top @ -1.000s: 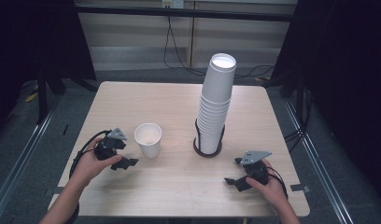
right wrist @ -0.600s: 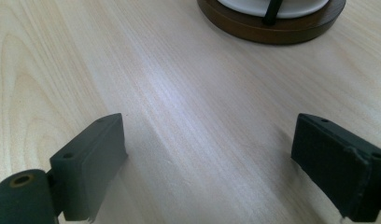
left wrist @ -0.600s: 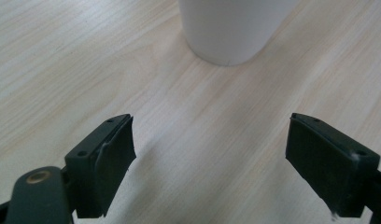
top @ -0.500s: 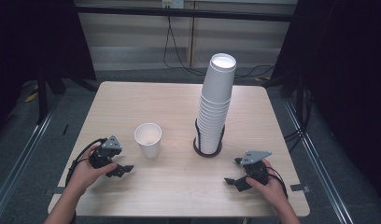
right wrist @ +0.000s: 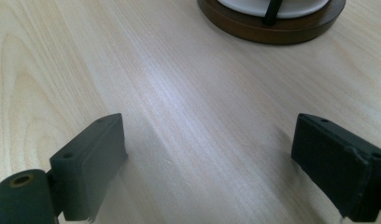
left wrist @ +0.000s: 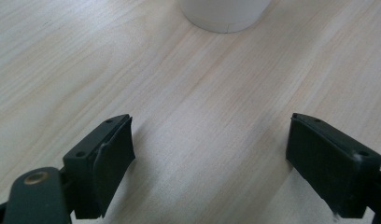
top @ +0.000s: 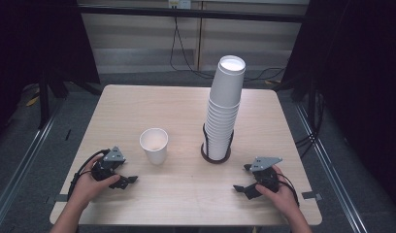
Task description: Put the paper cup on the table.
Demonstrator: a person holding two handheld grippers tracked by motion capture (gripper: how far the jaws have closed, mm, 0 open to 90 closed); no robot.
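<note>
A single white paper cup (top: pixel 154 145) stands upright, mouth up, left of the table's middle; its base (left wrist: pixel 224 14) shows at the top of the left gripper view. A tall stack of white cups (top: pixel 224 107) rises from a dark round holder (top: pixel 216 156), whose brown base (right wrist: pixel 272 25) appears in the right gripper view. My left gripper (top: pixel 127 178) rests low on the table near the front left, open, jaws wide apart with bare wood between them (left wrist: pixel 209 154). My right gripper (top: pixel 242 180) sits at the front right, open too, nothing between its jaws (right wrist: pixel 207 168).
The light wooden table (top: pixel 186 111) ends close behind both hands at its front edge. Dark curtains and metal rails flank the table, and cables hang along the back wall (top: pixel 176 43).
My left gripper has drawn back toward the front left, away from the single cup. The right gripper has stayed put.
</note>
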